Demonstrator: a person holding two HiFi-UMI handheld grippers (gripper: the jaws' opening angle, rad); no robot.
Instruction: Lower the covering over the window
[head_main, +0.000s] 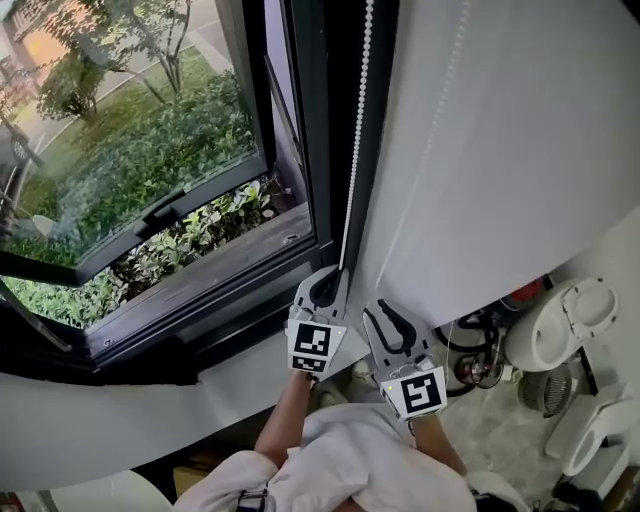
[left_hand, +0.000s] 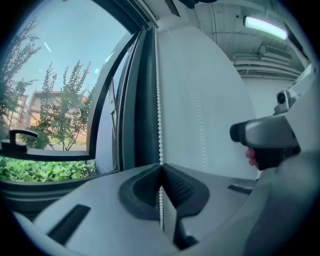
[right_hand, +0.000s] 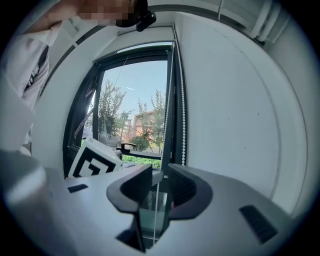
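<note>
Two grippers at the bead chain (head_main: 354, 150): left gripper (head_main: 324, 287) pinches it, seemingly to pull the covering down; right gripper (head_main: 388, 326) just beside, jaws spread around a strand.

Daylight floods in through the dark-framed glass window (head_main: 150, 140); a ceiling strip lamp (left_hand: 265, 27) glows too. Gripper views bulge fisheye, corners black, close foreground blurred.

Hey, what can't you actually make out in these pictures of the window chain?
- Top of the bead chain and the covering itself: beyond the head view's top edge.
- Chain's lower end: hidden under the left gripper and right gripper, head view.
- Clutter on the floor: small, partly cut off by the white panel, head view.
</note>
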